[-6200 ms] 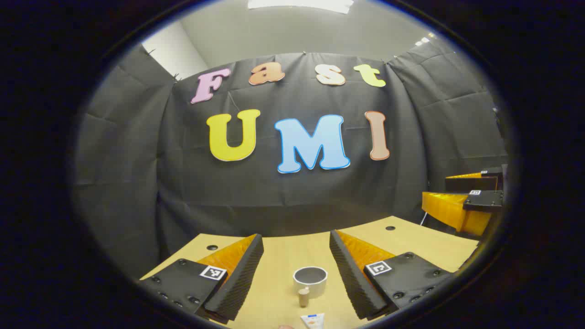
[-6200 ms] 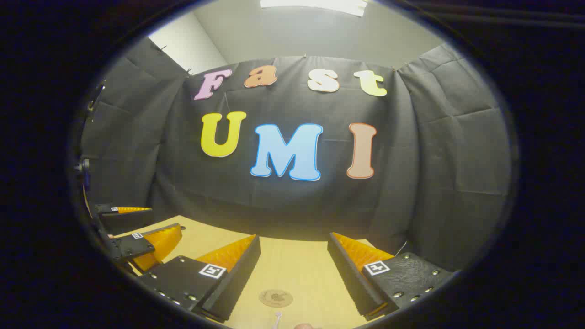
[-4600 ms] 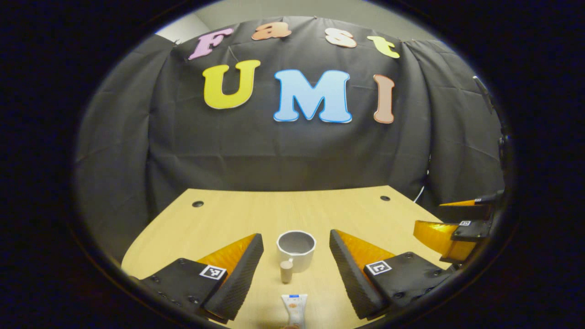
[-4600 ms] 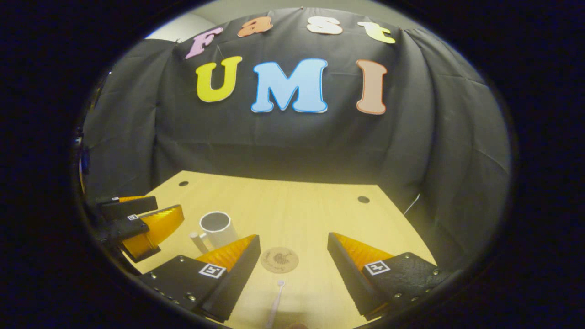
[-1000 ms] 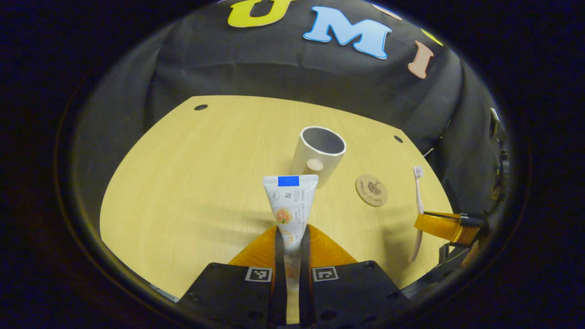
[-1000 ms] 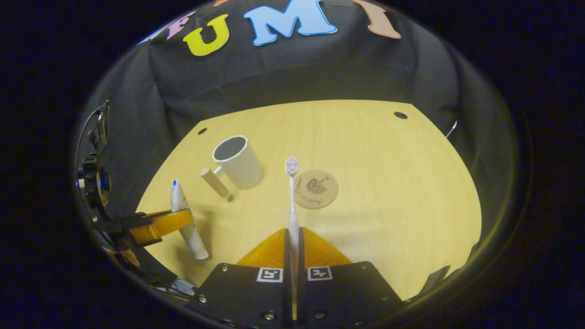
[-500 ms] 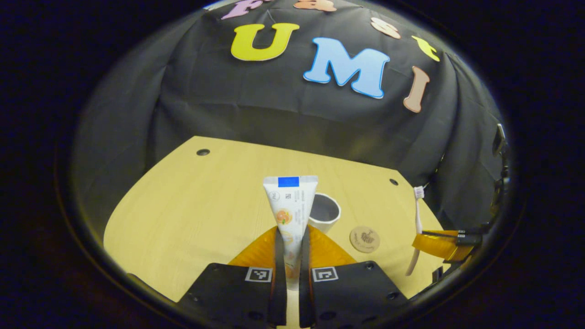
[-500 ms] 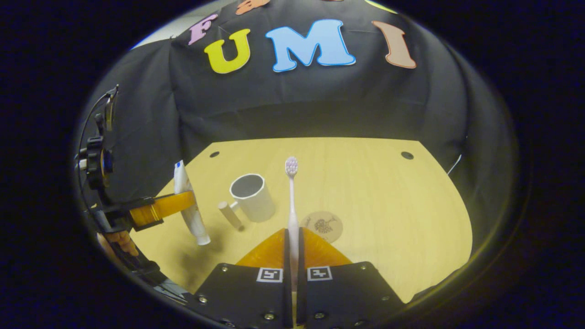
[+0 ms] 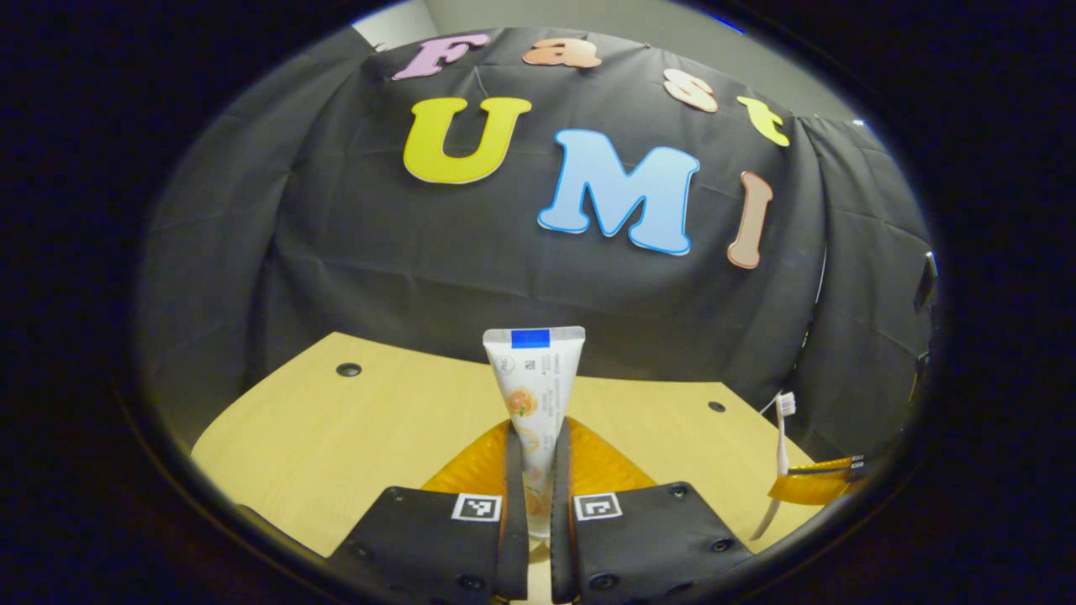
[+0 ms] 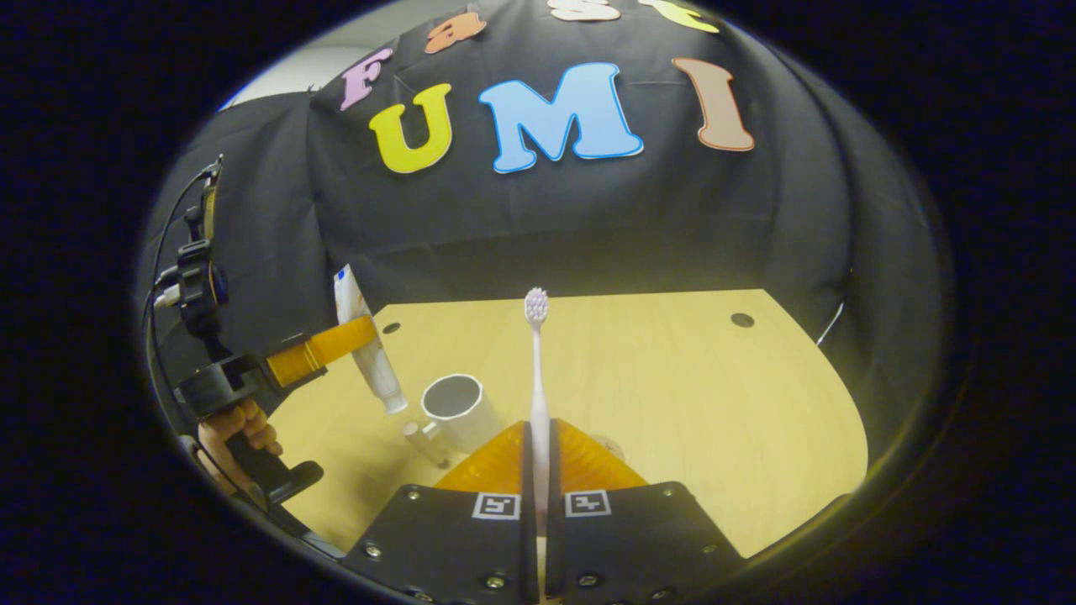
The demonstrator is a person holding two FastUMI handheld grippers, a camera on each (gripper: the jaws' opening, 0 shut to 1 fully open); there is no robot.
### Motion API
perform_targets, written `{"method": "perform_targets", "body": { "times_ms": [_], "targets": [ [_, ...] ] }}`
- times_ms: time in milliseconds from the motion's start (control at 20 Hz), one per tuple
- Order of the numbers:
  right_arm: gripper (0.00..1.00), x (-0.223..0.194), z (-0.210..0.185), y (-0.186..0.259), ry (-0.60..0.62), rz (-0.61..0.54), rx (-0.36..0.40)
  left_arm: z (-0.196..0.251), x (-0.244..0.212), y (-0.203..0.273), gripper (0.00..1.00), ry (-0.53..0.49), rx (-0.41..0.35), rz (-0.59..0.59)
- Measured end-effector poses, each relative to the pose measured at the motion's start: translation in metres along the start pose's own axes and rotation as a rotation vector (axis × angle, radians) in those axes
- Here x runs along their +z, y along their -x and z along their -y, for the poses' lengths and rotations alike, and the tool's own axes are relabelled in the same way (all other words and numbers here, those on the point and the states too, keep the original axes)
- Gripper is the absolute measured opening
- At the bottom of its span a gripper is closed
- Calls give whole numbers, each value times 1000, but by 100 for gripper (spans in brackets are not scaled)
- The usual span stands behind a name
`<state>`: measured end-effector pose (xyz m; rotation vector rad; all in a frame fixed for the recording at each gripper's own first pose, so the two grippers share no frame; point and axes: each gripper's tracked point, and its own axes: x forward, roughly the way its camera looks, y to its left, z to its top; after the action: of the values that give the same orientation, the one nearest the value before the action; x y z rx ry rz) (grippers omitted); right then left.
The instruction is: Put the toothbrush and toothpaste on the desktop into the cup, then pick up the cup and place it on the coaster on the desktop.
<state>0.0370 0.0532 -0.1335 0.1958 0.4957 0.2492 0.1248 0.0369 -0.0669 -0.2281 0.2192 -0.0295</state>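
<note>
My left gripper (image 9: 536,433) is shut on a white toothpaste tube (image 9: 533,378), which stands upright with its crimped blue-marked end up. My right gripper (image 10: 538,433) is shut on a slim white toothbrush (image 10: 536,370), bristles up. In the right gripper view the white cup (image 10: 454,407) with its wooden handle (image 10: 423,443) stands on the table just left of my fingers. There the left gripper (image 10: 324,346) holds the toothpaste (image 10: 366,349) tilted, its cap hanging just above and left of the cup's rim. The round coaster (image 10: 611,449) peeks out behind my right finger.
The light wooden table (image 10: 698,395) has small cable holes near its back corners (image 10: 741,320) and black cloth behind it. A hand (image 10: 235,428) grips the left gripper's handle. In the left gripper view the right gripper (image 9: 820,487) with the toothbrush (image 9: 782,437) hangs at the far right.
Both grippers have risen and tilted up with their loads. The toothpaste has moved toward the cup, now just above its left rim. The cup has dropped out of the left gripper view.
</note>
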Motion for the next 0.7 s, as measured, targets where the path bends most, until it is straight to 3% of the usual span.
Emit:
{"method": "perform_targets", "body": {
  "times_ms": [150, 500, 700],
  "targets": [
    [5, -2, 2, -3, 9, -6, -18, 15, 4, -21, 17, -21, -45, 24],
    [5, 0, -3, -9, -12, -4, -19, 34, -39, -53, 17, -31, -103, -70],
    [5, -1, -3, -13, -24, -9, -21, 37, -72, -62, 26, -59, -109, -159]
  ]
}}
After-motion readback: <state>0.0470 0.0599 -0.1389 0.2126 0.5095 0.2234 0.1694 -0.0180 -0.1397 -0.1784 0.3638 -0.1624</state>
